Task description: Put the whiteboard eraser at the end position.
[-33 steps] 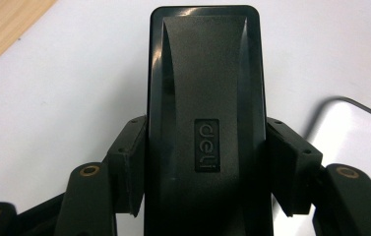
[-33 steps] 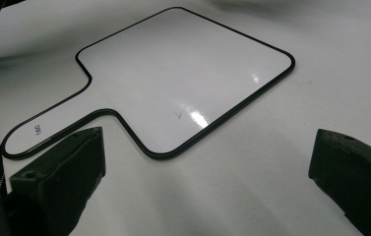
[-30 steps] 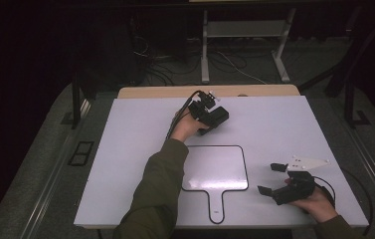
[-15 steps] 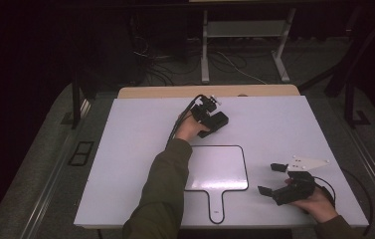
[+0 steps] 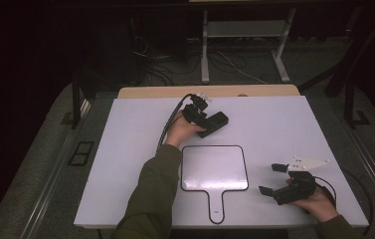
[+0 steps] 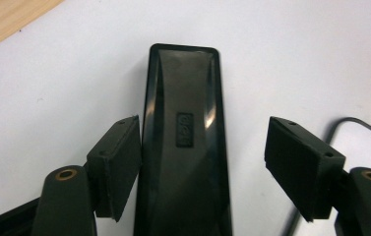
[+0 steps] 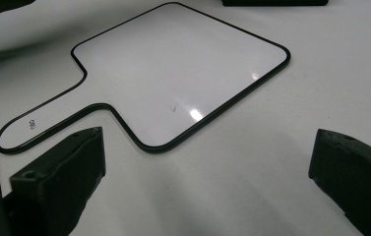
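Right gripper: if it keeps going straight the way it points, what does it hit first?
Probably the white paddle-shaped board with a black rim. The right gripper, jaws wide open with nothing between them, aims across bare white tabletop at the board's near edge. Depth is unclear; it might pass over.

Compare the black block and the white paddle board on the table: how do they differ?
The black block is dark, long and narrow; the paddle board is white with a thin black rim, broad and has a handle. The block lies between the left gripper's jaws; the board lies untouched. Both rest flat on the table.
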`<action>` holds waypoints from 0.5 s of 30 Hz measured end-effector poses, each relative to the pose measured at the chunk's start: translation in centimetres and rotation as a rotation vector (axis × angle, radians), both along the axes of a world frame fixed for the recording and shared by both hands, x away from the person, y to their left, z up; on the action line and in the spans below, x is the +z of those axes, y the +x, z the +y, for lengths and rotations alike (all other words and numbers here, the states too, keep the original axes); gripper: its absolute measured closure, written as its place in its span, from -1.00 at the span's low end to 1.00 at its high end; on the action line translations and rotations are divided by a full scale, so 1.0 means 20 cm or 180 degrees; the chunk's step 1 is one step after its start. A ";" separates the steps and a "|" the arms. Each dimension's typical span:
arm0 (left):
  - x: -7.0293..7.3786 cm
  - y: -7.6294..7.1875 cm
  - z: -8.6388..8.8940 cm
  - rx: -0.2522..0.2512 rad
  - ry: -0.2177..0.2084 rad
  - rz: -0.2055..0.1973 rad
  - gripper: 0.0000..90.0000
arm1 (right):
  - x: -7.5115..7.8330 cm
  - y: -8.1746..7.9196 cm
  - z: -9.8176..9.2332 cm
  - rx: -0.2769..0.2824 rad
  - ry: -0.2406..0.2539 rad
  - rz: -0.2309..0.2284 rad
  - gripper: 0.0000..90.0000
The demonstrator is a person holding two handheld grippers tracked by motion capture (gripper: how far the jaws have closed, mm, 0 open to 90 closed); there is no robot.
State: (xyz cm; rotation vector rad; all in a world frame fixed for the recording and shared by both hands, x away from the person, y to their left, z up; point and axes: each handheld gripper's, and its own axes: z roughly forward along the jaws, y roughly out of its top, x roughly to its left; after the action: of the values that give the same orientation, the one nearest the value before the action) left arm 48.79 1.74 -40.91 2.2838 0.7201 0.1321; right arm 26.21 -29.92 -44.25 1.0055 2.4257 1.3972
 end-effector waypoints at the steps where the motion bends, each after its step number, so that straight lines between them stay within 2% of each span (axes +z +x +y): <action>1: 0.00 -0.02 0.01 0.0028 -0.0041 0.0003 -0.38 | 0.00 0.00 0.00 0.0002 -0.0001 -0.0002 -1.00; 2: 0.01 -0.03 0.02 -0.0026 0.0015 -0.0026 -0.39 | 0.00 0.00 0.00 0.0007 0.0002 -0.0008 -1.00; 3: 0.01 -0.04 0.02 0.0010 -0.0029 -0.0027 -0.39 | 0.00 0.00 0.00 0.0009 0.0003 -0.0009 -1.00; 4: 0.01 -0.05 0.03 -0.0019 -0.0008 -0.0036 -0.40 | 0.00 0.00 0.00 0.0007 0.0000 -0.0009 -1.00; 5: 0.01 -0.07 0.03 0.0025 -0.0073 -0.0032 -0.40 | 0.00 0.00 0.00 0.0007 -0.0003 -0.0008 -1.00; 7: 0.02 -0.09 0.04 -0.0011 -0.0080 -0.0060 -0.42 | 0.00 0.00 0.00 -0.0008 0.0008 -0.0005 -1.00; 9: 0.03 -0.11 0.05 -0.0077 -0.0025 -0.0100 -0.44 | 0.00 0.00 0.00 -0.0004 0.0003 -0.0010 -1.00; 12: 0.03 -0.16 0.06 -0.0035 -0.0109 -0.0106 -0.49 | 0.00 0.00 0.00 -0.0020 0.0005 -0.0017 -1.00; 13: 0.04 -0.17 0.07 -0.0117 -0.0027 -0.0128 -0.51 | 0.00 0.00 0.01 -0.0024 -0.0001 -0.0022 -1.00; 15: 0.04 -0.21 0.08 -0.0070 -0.0102 -0.0121 -0.54 | 0.00 0.00 0.01 -0.0019 -0.0004 -0.0031 -1.00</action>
State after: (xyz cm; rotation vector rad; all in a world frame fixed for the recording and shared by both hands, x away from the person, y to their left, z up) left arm 44.69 3.42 -40.10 2.2521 0.6726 0.1524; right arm 26.24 -29.77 -44.24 1.0024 2.4145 1.3952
